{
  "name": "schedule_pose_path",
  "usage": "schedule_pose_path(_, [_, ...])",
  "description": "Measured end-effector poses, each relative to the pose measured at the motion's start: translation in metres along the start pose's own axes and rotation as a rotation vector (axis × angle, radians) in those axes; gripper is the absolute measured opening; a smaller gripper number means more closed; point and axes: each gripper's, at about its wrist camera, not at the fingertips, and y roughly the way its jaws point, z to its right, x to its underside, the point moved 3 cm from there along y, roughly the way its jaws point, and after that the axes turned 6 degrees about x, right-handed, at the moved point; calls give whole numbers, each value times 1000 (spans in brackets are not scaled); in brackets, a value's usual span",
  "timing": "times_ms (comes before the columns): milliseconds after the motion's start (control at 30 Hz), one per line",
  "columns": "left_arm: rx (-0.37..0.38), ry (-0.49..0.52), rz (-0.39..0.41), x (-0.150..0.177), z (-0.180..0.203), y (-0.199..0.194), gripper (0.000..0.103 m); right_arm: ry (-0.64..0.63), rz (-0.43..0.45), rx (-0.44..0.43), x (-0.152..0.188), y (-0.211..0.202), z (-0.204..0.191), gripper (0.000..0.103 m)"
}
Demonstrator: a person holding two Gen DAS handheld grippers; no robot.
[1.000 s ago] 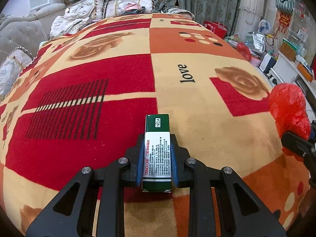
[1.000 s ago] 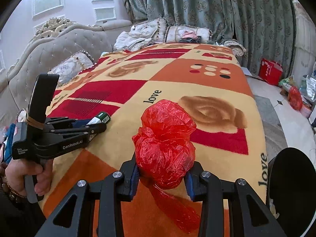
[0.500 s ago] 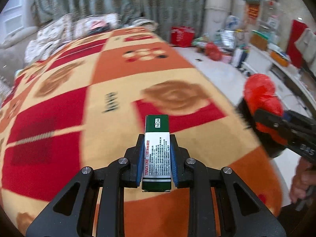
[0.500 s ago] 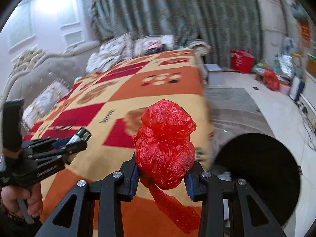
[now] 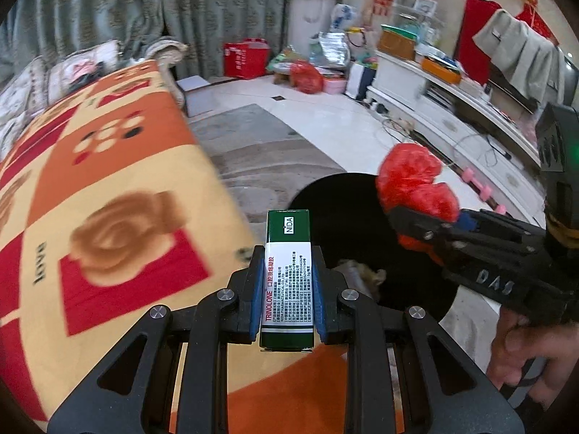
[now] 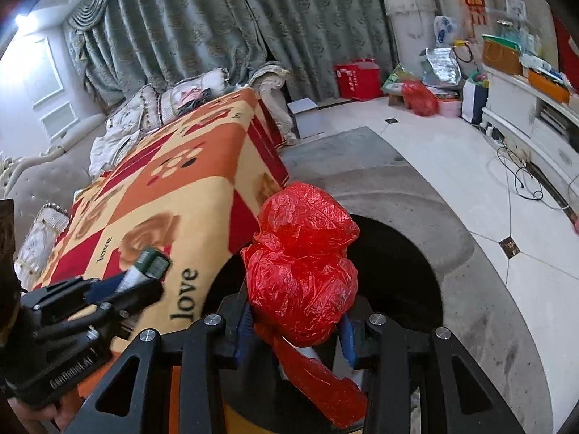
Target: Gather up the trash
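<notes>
Beside the patterned orange-and-red blanket (image 5: 108, 188), the left gripper (image 5: 287, 282) clamped a green-and-white cardboard medicine box (image 5: 287, 275). The right gripper (image 6: 295, 329) gripped a crumpled red plastic bag (image 6: 304, 264) over a round black bin (image 6: 401, 275), whose contents were largely hidden in darkness.

Indoor, moderately lit, colours warm and a bit washed. Blown-out glare at the ceiling light (image 6: 20, 20) — upper-left corner of the right wrist view. Heavy fisheye bending at edges, black vignette in every corner. Motion blur smearing the patterned blanket (image 5: 108, 217) and the background clutter; held green box (image 5: 287, 275) and red plastic bag (image 6: 302, 264) sharp. Black bin (image 5: 362, 238) interior very dark — no detail.
</notes>
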Motion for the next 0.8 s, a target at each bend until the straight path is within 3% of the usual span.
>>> schedule_pose_path(267, [71, -21, -76, -9, 24, 36, 23, 133, -18, -17, -8, 9, 21, 68])
schedule_pose_path(333, [59, -32, -69, -8, 23, 36, 44, 159, -4, 4, -9, 6, 26, 68])
schedule_pose_path(400, [38, -38, -37, -8, 21, 30, 58, 181, 15, 26, -11, 2, 32, 68])
schedule_pose_path(533, [26, -59, -7, -11, 14, 15, 59, 203, 47, 58, -15, -5, 38, 68])
schedule_pose_path(633, [-33, -49, 25, -10, 10, -3, 61, 195, 74, 77, -18, -13, 35, 68])
schedule_pose_path(800, [-117, -49, 59, 0, 5, -35, 80, 133, 126, 120, -17, -30, 11, 68])
